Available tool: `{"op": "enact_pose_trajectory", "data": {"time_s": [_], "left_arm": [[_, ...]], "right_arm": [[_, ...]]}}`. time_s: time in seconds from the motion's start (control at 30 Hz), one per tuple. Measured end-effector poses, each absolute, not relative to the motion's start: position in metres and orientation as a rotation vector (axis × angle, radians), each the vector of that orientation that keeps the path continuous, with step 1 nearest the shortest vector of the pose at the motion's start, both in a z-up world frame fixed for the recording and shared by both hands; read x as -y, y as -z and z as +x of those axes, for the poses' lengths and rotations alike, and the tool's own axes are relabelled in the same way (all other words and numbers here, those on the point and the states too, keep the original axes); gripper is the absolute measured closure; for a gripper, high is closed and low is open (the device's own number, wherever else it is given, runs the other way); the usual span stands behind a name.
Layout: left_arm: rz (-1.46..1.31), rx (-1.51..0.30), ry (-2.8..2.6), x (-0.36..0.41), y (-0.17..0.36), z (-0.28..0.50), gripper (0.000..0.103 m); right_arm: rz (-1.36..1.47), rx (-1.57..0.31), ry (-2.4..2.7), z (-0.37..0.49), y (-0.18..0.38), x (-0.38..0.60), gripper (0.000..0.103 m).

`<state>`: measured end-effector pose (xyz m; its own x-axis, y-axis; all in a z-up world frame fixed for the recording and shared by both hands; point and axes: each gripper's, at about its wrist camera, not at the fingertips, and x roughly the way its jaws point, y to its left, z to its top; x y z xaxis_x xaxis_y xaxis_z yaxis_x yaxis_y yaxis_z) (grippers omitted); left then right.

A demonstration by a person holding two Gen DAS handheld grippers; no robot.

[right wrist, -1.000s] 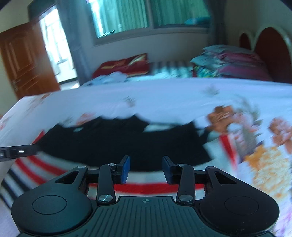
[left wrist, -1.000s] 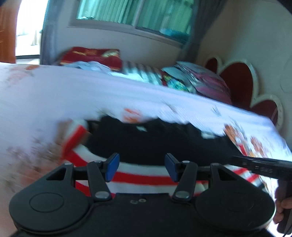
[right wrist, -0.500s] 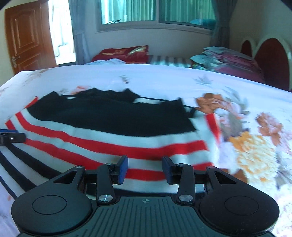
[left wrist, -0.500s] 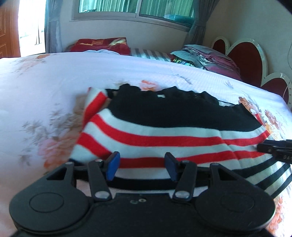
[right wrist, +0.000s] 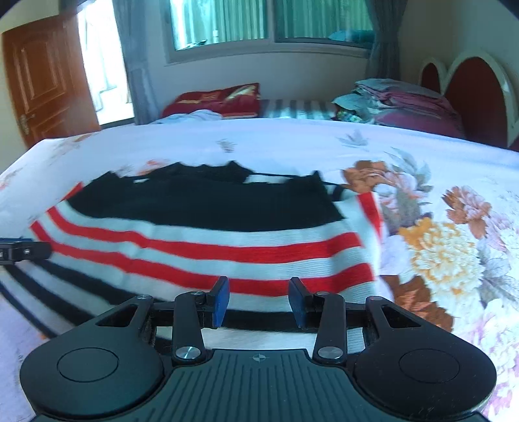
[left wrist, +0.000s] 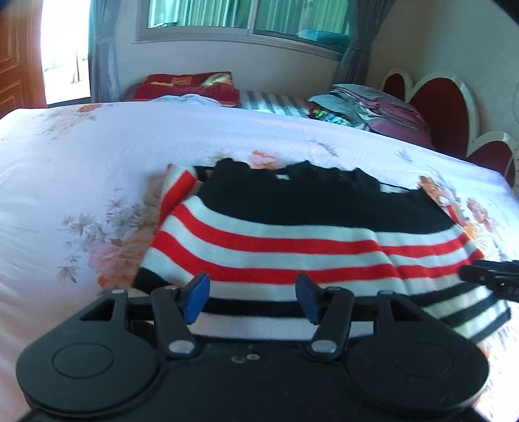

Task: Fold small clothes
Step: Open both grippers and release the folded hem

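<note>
Folding black, red and white striped knitted sweater (left wrist: 292,246) | soft, light, limp | to be gripped at lower-frame hem | left gripper (left wrist: 253,298) jaws have just been opening, nothing between | right gripper (right wrist: 258,300) narrow, empty

Bright daylight floods in from the window (left wrist: 246,16) and the doorway left of it (blown-out glare there), w/ fisheye bending at the edges and slight motion blur throughout.

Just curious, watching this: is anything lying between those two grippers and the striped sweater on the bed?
Nothing visible. The striped sweater lies bare right ahead of the left hand-held gripper and the right hand-held gripper.
</note>
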<state>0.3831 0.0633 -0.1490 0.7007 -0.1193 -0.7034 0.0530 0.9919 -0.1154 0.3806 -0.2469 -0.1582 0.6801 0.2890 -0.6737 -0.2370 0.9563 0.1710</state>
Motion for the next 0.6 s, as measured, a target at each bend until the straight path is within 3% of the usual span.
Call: {"op": "enact_pose_trajectory", "data": {"time_s": [0.33, 0.6], "left_arm": [[-0.104, -0.800, 0.114, -0.085, 0.168, 0.357, 0.046], [-0.091, -0.814, 0.121, -0.088, 0.170, 0.354, 0.045]], "right_arm": [[-0.060, -0.793, -0.249, 0.347, 0.174, 0.229, 0.063], [0.019, -0.828, -0.109, 0.336, 0.186, 0.265, 0.063]]}}
